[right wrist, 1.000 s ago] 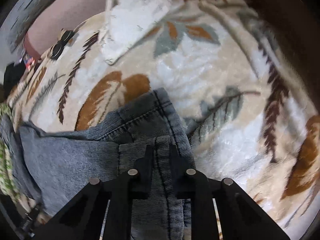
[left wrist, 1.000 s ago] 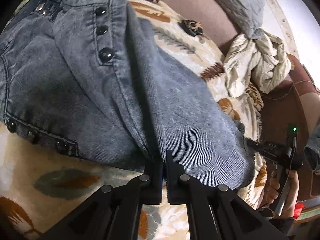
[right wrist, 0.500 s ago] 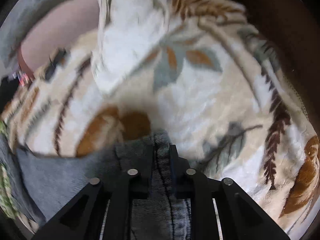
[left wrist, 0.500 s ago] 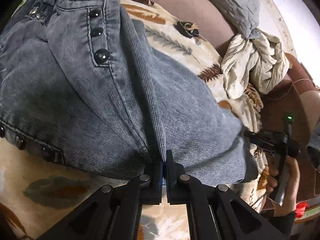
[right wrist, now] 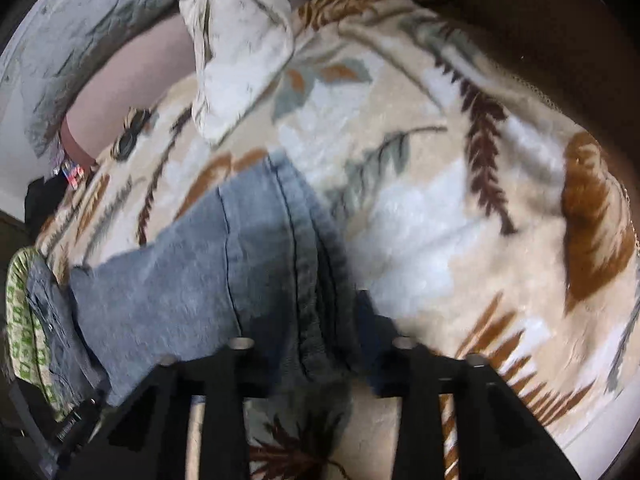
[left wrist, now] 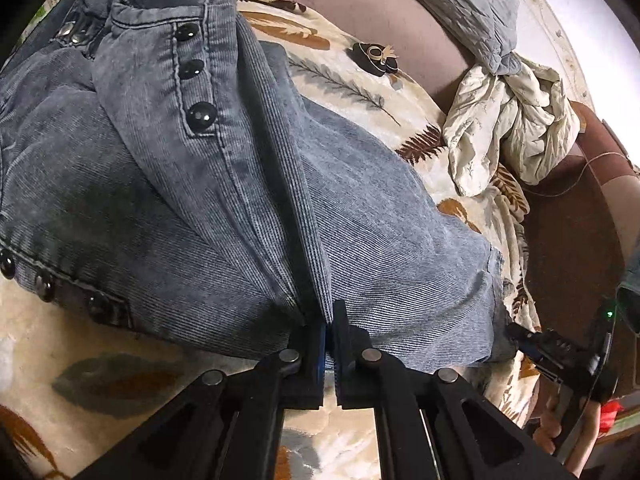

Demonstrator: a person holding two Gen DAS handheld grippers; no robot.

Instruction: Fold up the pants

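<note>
Grey-blue denim pants (left wrist: 224, 200) with dark snap buttons lie on a leaf-patterned blanket (left wrist: 72, 344). My left gripper (left wrist: 329, 320) is shut on a fold of the denim near the crotch. In the right wrist view the hem end of a pant leg (right wrist: 256, 264) lies between the fingers of my right gripper (right wrist: 316, 316), whose jaws stand apart, the fabric loose between them. The right gripper also shows in the left wrist view (left wrist: 520, 336) at the leg's hem.
A crumpled cream cloth (left wrist: 512, 124) and a grey quilted pillow (left wrist: 460, 4) lie at the bed's far side. A small dark hair clip (left wrist: 374, 58) rests on the blanket. A brown bed frame (left wrist: 572, 248) runs along the right.
The right gripper has opened from its clamp on the hem, and the leg end has spread on the blanket. The left gripper keeps its hold; the pants shifted slightly.
</note>
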